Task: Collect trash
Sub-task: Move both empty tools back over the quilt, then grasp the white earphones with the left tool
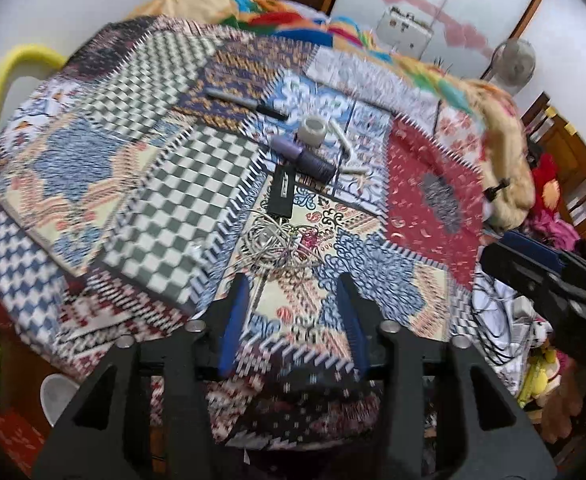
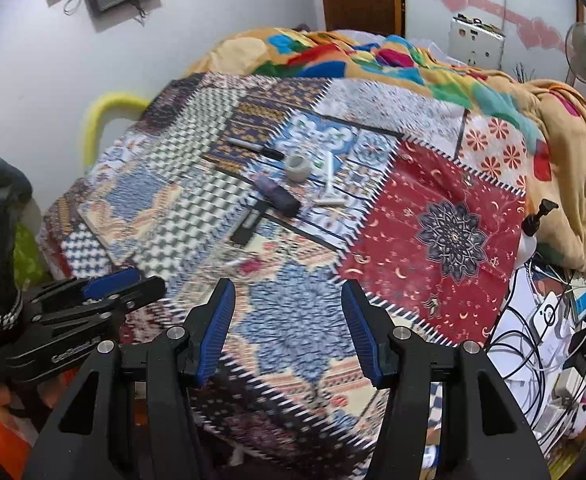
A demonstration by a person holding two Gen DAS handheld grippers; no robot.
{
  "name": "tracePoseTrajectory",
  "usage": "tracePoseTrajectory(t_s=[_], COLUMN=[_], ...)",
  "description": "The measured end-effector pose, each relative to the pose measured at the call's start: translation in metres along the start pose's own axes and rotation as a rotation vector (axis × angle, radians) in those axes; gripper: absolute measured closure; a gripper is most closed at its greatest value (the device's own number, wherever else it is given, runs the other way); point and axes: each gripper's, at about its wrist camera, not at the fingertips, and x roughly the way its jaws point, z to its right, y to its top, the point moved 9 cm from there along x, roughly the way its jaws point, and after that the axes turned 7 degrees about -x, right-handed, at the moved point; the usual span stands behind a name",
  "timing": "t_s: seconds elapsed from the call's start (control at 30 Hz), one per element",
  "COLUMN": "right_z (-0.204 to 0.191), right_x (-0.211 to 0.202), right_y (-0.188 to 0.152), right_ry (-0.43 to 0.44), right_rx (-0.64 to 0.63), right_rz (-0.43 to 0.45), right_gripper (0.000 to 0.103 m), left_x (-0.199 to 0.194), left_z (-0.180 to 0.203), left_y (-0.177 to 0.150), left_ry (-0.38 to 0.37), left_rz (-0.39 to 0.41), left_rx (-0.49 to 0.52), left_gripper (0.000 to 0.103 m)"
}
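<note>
Small items lie in the middle of a patchwork bedspread (image 1: 165,208): a tangle of thin white wire (image 1: 271,244), a flat black packet (image 1: 285,192), a purple cylinder (image 1: 303,158), a grey tape roll (image 1: 313,130), a dark marker (image 1: 247,102) and white sticks (image 1: 343,138). My left gripper (image 1: 293,280) hovers open just short of the wire, nothing between its blue pads. The right wrist view shows the same tape roll (image 2: 297,168), cylinder (image 2: 277,196) and packet (image 2: 249,224) further ahead. My right gripper (image 2: 287,286) is open and empty over the spread, with the left gripper (image 2: 133,282) beside it.
A heaped colourful blanket (image 2: 373,60) lies at the back of the bed. A yellow padded rail (image 2: 97,120) borders the left side. Cables and chargers (image 2: 553,320) and a pump bottle (image 2: 531,228) crowd the right edge. A white bowl (image 1: 59,396) sits low left.
</note>
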Motion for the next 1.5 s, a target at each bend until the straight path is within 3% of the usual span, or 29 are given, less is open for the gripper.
tracePoseTrajectory(t_s=[0.17,0.33,0.47,0.5,0.53,0.67,0.9,1.17,1.37,1.5], right_z=[0.013,0.019,0.017,0.017,0.016,0.013,0.009,-0.009,-0.016,-0.017], right_x=[0.031,0.053,0.062,0.065,0.066,0.073,0.082,0.104,0.149,0.178], right_y=[0.000,0.007,0.012,0.014,0.015,0.019,0.027,0.062,0.077,0.076], right_ry=[0.012,0.025,0.027,0.026,0.028,0.057,0.074,0.053,0.069,0.091], right_rx=[-0.008,-0.020,-0.040,-0.042,-0.044,-0.028,-0.008,-0.116,-0.148,-0.136], right_rz=[-0.039,-0.056,-0.055,-0.056,-0.056,-0.063,-0.064,-0.031,-0.083,-0.135], right_gripper=[0.051,0.051,0.051,0.051,0.051,0.051,0.051,0.052,0.052,0.052], left_x=[0.052,0.086,0.094,0.093,0.091,0.084,0.051,0.007,-0.004,0.004], left_z=[0.002,-0.003,-0.002,-0.003,-0.005,-0.011,-0.022,-0.044,-0.065,-0.080], left_y=[0.008,0.007,0.005,0.005,0.006,0.007,0.011,0.051,0.075,0.077], left_ry=[0.049,0.085,0.063,0.050,0.041,-0.017,0.003,-0.026,-0.009,0.005], left_rz=[-0.045,-0.072,-0.065,-0.056,-0.047,-0.055,0.012,0.124,0.185,0.181], left_rx=[0.010,0.043,0.071,0.058,0.043,0.000,0.022,-0.044,-0.067,-0.085], left_gripper=[0.046,0.046,0.049,0.055,0.071,0.091,0.094,0.094,0.094,0.094])
